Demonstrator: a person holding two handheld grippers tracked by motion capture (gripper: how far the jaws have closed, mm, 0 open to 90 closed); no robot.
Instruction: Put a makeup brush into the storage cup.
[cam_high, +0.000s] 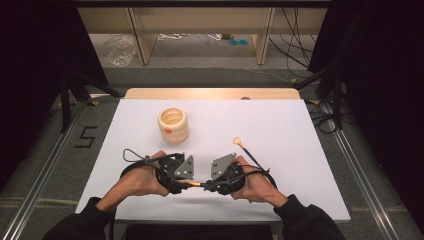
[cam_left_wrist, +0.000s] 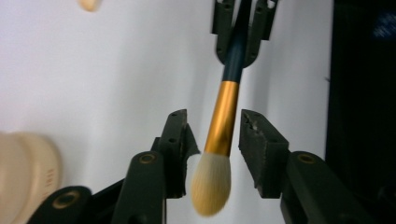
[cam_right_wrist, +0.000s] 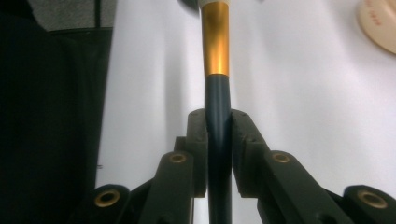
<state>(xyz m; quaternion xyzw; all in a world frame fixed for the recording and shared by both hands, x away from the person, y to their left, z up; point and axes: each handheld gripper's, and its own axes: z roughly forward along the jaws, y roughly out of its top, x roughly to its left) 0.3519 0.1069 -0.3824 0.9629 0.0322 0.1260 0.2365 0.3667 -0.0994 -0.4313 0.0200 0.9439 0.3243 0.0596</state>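
Left gripper (cam_left_wrist: 212, 140) fingers spread either side of makeup brush (cam_left_wrist: 223, 116) ferrule, not touching | right gripper (cam_right_wrist: 218, 126) fingers pinching dark handle | brush axis level, left-right between hands | bristles leftward

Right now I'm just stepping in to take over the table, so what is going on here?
A person holds a gripper in each hand over the white table. The right gripper is shut on the dark handle of a makeup brush. The left gripper is open, its jaws standing on either side of the brush's gold ferrule without touching it. A second brush lies on the table beyond the right hand, and a cream ribbed holder stands farther back.
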